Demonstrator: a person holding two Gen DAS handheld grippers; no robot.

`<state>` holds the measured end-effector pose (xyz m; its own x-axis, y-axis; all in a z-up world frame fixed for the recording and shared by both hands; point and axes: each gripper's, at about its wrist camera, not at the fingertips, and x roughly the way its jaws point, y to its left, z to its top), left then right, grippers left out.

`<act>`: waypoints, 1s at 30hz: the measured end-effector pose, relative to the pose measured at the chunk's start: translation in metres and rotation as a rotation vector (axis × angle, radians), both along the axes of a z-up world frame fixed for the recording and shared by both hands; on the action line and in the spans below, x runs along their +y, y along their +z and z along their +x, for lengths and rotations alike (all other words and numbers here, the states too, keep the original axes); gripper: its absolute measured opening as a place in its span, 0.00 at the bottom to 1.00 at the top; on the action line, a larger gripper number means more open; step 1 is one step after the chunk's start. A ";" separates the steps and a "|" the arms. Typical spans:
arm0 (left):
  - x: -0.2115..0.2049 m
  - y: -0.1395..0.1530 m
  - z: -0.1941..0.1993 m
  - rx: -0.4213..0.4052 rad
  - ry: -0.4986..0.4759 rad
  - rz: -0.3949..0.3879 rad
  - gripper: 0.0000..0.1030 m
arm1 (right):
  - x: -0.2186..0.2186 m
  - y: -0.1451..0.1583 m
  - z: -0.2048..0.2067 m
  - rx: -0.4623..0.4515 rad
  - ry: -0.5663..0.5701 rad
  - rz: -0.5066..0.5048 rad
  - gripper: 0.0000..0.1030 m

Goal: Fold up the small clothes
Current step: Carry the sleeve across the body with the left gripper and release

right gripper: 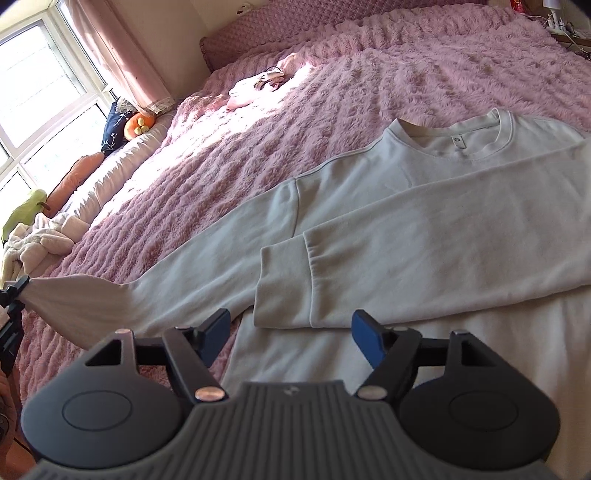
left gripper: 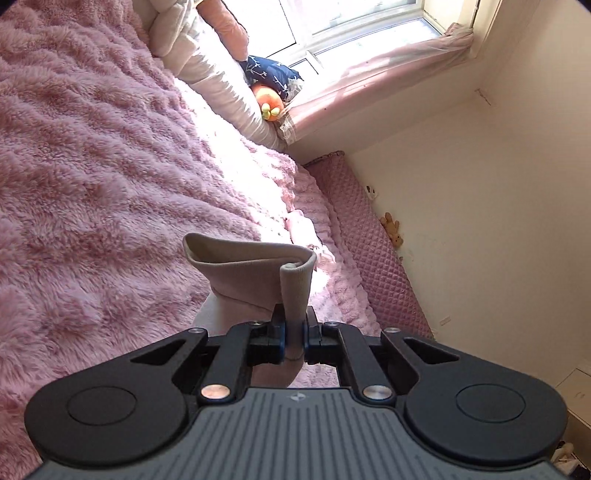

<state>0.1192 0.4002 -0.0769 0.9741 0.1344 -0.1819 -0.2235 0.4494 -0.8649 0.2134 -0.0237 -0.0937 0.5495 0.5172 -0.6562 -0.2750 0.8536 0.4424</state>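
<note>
A white long-sleeved sweatshirt (right gripper: 424,206) lies face up on the pink fluffy bedspread (right gripper: 295,110). One sleeve is folded across its chest, the cuff (right gripper: 284,288) just beyond my right gripper (right gripper: 293,338), which stands open with nothing between its blue pads. The other sleeve stretches out to the left, lifted off the bed. My left gripper (left gripper: 293,334) is shut on that sleeve's ribbed cuff (left gripper: 251,262), which sticks up past the fingers. In the right wrist view the left gripper (right gripper: 13,291) shows at the left edge, holding the sleeve end.
A small pink garment (right gripper: 255,88) lies farther up the bed near the quilted headboard (right gripper: 332,22). Pillows, an orange plush (right gripper: 138,125), a green plush (right gripper: 26,212) and a crumpled cream blanket (right gripper: 40,240) line the window side. A wall runs along the bed's head.
</note>
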 end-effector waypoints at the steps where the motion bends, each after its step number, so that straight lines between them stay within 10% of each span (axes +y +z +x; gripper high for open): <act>1: -0.011 0.009 0.009 -0.022 -0.029 0.008 0.08 | -0.011 0.001 -0.004 0.002 -0.011 0.005 0.67; 14: -0.188 0.034 0.125 -0.125 -0.394 0.004 0.08 | -0.147 -0.016 -0.048 0.029 -0.161 -0.039 0.67; 30: -0.406 -0.062 0.214 0.032 -0.734 -0.037 0.08 | -0.243 -0.027 -0.075 -0.001 -0.249 -0.009 0.68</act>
<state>0.3337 -0.0062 -0.1388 0.8052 -0.5570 -0.2037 0.0981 0.4639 -0.8804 0.1389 -0.2666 -0.1212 0.6597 0.3600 -0.6596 -0.0566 0.8991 0.4341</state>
